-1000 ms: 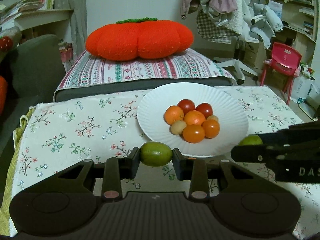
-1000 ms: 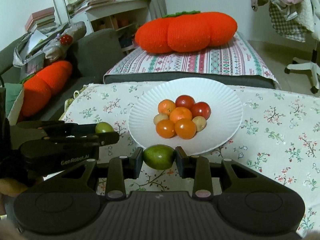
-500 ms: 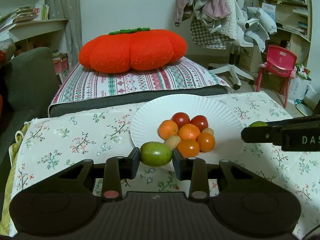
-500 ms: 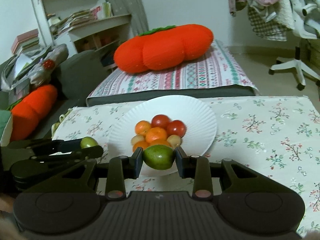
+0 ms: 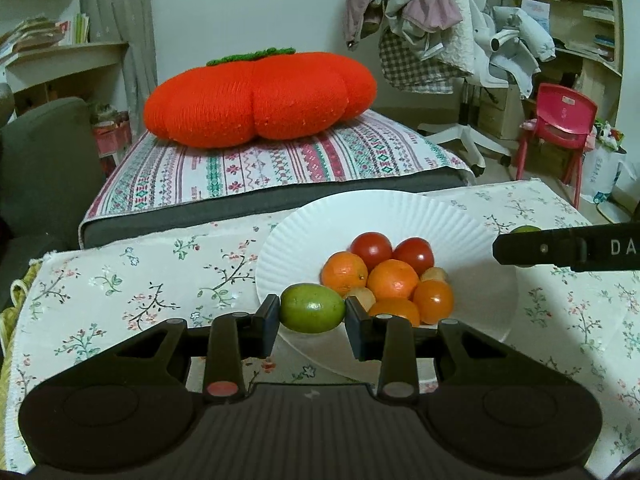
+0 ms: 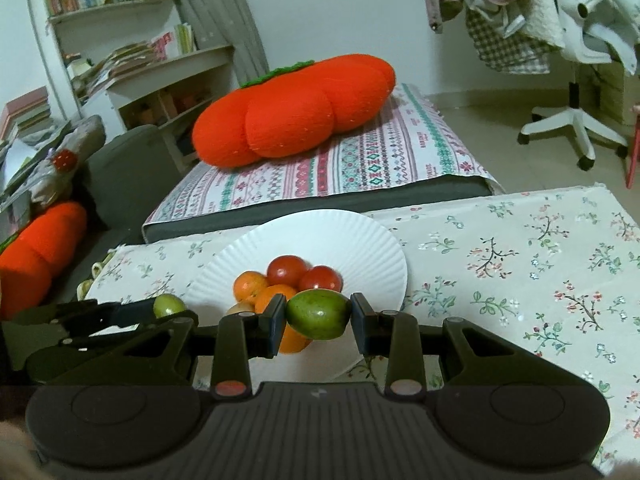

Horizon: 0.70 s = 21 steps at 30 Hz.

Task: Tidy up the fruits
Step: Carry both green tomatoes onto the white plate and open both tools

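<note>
Your left gripper [image 5: 312, 314] has its fingers clamped on a green fruit [image 5: 312, 307], over the plate's [image 5: 360, 216] near-left rim; your right gripper [image 6: 318, 318] pinches a second green fruit [image 6: 319, 314] above the near rim; oranges [image 5: 392, 284] and tomatoes [image 5: 372, 246] crowd the plate's middle, its far half bare; open desk [image 6: 520, 264] lies right.

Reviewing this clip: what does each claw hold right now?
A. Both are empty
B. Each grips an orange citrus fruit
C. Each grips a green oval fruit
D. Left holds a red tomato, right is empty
C: the left claw pinches a green oval fruit, and the right claw pinches another green oval fruit, both above the white ridged paper plate.
</note>
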Tool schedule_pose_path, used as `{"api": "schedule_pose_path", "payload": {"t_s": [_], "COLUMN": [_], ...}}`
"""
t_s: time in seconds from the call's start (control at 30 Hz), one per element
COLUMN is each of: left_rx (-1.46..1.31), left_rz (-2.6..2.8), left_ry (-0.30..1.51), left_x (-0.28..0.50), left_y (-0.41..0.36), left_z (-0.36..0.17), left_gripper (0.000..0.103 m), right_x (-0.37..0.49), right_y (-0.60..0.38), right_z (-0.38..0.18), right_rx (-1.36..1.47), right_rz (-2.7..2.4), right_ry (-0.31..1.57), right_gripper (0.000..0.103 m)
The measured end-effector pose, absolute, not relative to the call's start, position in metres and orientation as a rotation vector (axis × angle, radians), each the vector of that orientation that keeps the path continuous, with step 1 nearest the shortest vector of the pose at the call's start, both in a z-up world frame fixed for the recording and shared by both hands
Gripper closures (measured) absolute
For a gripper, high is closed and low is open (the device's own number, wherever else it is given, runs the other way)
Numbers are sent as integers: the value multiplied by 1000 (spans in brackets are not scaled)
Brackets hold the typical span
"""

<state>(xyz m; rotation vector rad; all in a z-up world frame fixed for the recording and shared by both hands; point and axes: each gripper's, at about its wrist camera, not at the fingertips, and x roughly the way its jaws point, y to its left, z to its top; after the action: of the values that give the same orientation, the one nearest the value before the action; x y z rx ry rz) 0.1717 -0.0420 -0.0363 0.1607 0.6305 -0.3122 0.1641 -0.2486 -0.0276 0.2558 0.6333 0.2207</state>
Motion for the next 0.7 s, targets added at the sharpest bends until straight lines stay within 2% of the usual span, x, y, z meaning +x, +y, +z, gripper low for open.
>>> {"api": "schedule_pose_path", "payload": {"t_s": [0.7], "left_rx": [108], "left_rz": [-332], "left_ry": [664], "left_x": [204], "left_y": [-44], "left_z": [-47], "left_gripper": [90], "right_x": [193], "right_y": [-251], "right_z": [-48], "right_rx": [249], "right_rz": [230], "right_ry": [667], "right_gripper": [72]}}
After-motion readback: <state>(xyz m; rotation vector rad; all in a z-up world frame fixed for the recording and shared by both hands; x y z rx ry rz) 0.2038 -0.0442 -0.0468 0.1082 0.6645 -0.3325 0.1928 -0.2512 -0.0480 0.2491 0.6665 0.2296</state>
